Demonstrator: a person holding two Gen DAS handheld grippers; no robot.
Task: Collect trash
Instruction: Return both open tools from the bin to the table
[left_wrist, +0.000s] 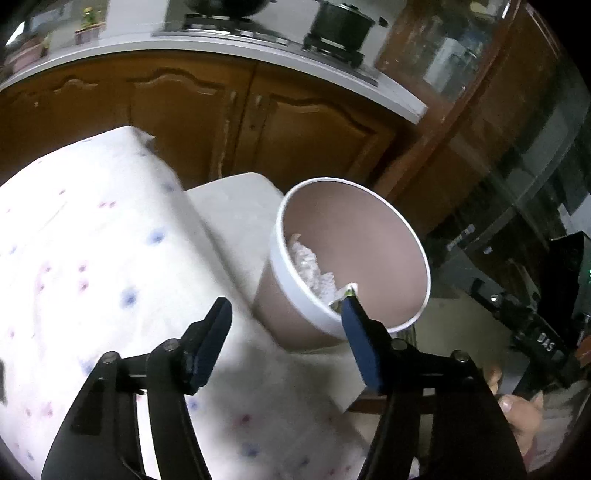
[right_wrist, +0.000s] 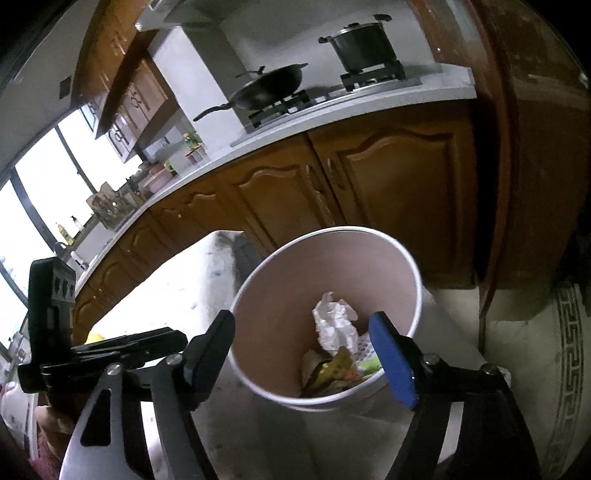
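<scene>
A pink trash bin with a white rim (left_wrist: 295, 291) stands beside the table; it also shows in the right wrist view (right_wrist: 258, 384). Crumpled white tissue (right_wrist: 334, 325) and a yellow-green wrapper (right_wrist: 332, 369) lie inside it. The tissue (left_wrist: 310, 269) also shows in the left wrist view. My left gripper (left_wrist: 286, 317) is open and empty, over the table edge and the bin's near rim. My right gripper (right_wrist: 303, 332) is open and empty, above the bin's mouth. The left gripper's body (right_wrist: 92, 350) shows at the left of the right wrist view.
A table with a white dotted cloth (left_wrist: 92, 258) lies left of the bin. Brown kitchen cabinets (right_wrist: 369, 177) stand behind, with a wok (right_wrist: 269, 88) and a pot (right_wrist: 362, 40) on the stove. A dark wooden cabinet (left_wrist: 480, 129) is at the right.
</scene>
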